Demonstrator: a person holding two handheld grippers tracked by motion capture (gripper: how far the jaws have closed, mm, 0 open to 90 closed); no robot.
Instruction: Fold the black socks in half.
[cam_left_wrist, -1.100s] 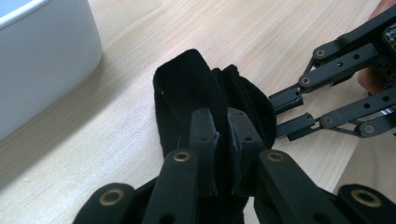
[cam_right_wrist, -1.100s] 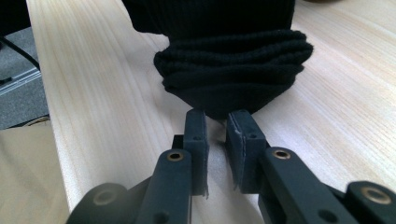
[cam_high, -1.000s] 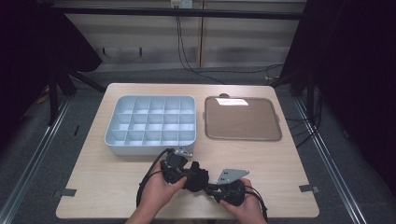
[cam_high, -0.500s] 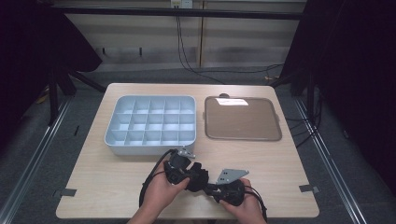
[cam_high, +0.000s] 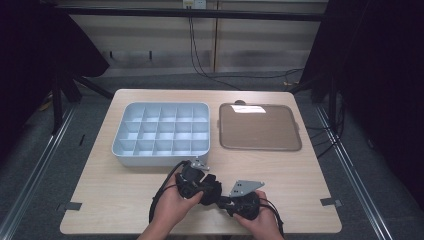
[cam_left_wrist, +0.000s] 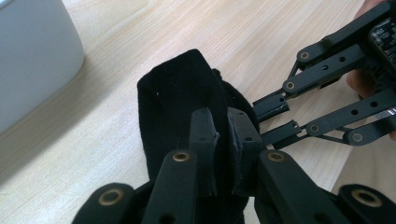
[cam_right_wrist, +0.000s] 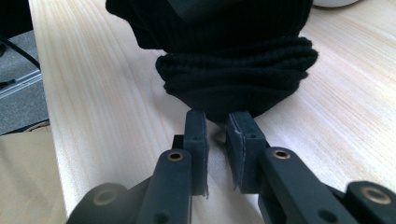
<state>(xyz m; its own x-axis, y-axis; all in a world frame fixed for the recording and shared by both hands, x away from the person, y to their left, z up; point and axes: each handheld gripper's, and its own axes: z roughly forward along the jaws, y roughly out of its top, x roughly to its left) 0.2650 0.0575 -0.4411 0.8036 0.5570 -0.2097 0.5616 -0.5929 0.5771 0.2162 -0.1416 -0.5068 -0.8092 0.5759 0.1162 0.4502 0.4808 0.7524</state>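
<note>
High view: hands close together; left tongs (cam_left_wrist: 223, 140) clamp black cloth (cam_left_wrist: 177, 107), right tongs (cam_right_wrist: 217, 135) nearly closed, touching it.

Both tongs are held low at the near edge, side by side. The left tongs (cam_high: 209, 187) are gripped by the left hand (cam_high: 176, 202) and point toward four o'clock, jaws pinched on black fabric. The right tongs (cam_high: 223, 201) are gripped by the right hand (cam_high: 256, 221), pointed toward ten o'clock, jaws nearly closed with a narrow gap.
</note>
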